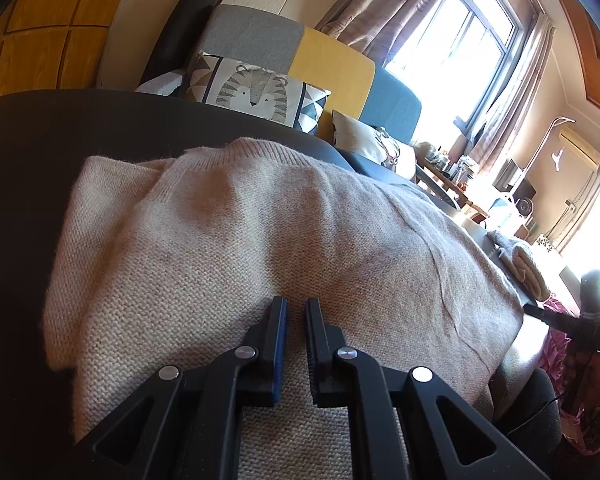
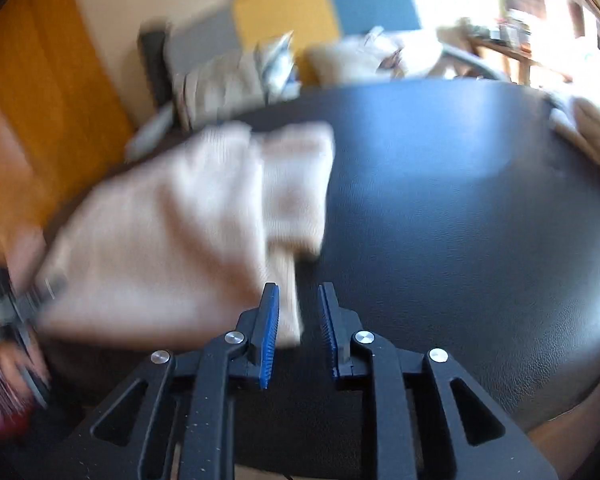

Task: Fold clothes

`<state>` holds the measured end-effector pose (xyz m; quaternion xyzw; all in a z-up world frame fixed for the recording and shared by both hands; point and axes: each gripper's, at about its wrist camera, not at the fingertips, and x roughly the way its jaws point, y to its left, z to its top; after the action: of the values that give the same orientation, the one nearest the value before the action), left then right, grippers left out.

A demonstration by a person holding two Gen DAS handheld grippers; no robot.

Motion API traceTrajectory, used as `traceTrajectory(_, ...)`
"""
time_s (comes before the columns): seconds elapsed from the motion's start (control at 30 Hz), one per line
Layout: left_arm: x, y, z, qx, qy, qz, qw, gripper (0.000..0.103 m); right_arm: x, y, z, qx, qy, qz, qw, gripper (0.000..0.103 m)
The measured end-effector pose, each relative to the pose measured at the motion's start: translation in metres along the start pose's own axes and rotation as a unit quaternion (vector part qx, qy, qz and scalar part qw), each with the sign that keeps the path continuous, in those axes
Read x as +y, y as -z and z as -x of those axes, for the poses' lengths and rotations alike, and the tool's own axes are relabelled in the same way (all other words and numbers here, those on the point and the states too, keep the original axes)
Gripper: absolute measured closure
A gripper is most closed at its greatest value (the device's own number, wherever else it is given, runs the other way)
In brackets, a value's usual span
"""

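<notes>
Left wrist view shows my left claw (image 1: 296,308) low over the beige sweater (image 1: 260,232), its jaws nearly together with only a thin slot between them; no cloth is pinched there that I can see, the tips just sit over the knit. The sweater lies on the dark desk (image 1: 32,148), already doubled over on itself, with one layer tucked under at the far left edge. A second pale folded garment (image 1: 528,264) rests further off, near the bright window side.

In the right wrist view, which is smeared, my right claw (image 2: 298,296) stands partly apart with no pads pressing on anything; a hanging corner of the sweater (image 2: 180,232) lies just beside its left pad. The left claw (image 2: 28,300) appears at the sweater's other end.

I judge the fold to be well along: the garment is a compact bundle, but its edges look uneven, so squaring and a final fold seem left.
</notes>
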<state>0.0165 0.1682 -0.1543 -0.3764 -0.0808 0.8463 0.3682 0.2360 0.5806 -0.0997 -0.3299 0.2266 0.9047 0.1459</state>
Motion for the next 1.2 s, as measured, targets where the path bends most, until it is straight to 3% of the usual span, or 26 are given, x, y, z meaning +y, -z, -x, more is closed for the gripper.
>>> traceTrajectory(0.1, 0.000, 0.001, 0.000, -0.001, -0.001, 0.000, 1.0000, 0.095, 0.013, -0.011, -0.002, -0.009, -0.030, 0.030, 0.999, 0.081)
traceTrajectory(0.23, -0.001, 0.000, 0.000, 0.003, -0.002, -0.004, 1.0000, 0.095, 0.034, -0.004, -0.040, 0.060, -0.012, 0.099, 0.993, 0.088)
traceTrajectory(0.3, -0.001, -0.001, 0.001, 0.006, -0.003, -0.010, 0.9999, 0.095, 0.030, 0.003, -0.051, 0.082, 0.013, 0.100, 0.991, 0.091)
traceTrajectory(0.53, -0.003, 0.000, 0.004, 0.005, -0.007, -0.014, 0.9999, 0.095, 0.008, -0.002, -0.035, 0.069, 0.001, 0.031, 0.997, 0.091)
traceTrajectory(0.7, -0.017, -0.012, 0.016, -0.011, -0.005, -0.026, 0.9996, 0.092, 0.045, -0.029, -0.021, 0.013, -0.024, 0.065, 0.997, 0.088)
traceTrajectory(0.83, -0.025, -0.039, 0.017, -0.042, 0.008, -0.017, 0.9989, 0.088, 0.085, -0.047, -0.050, 0.012, -0.014, 0.117, 0.993, 0.088)
traceTrajectory(0.97, -0.027, -0.070, -0.018, -0.016, -0.038, -0.029, 0.9987, 0.088, 0.115, -0.049, -0.096, 0.030, 0.007, 0.166, 0.986, 0.087)
traceTrajectory(1.03, -0.018, -0.078, -0.037, -0.002, -0.045, -0.018, 0.9988, 0.088, 0.121, -0.042, -0.115, 0.046, 0.020, 0.179, 0.983, 0.078)
traceTrajectory(1.13, 0.004, -0.077, -0.059, 0.026, -0.079, 0.021, 0.9963, 0.088, 0.116, -0.031, -0.120, 0.034, 0.021, 0.174, 0.984, 0.077)
traceTrajectory(1.2, 0.023, -0.072, -0.056, 0.021, -0.084, 0.068, 0.9939, 0.088, 0.110, -0.031, -0.119, 0.034, 0.017, 0.158, 0.987, 0.077)
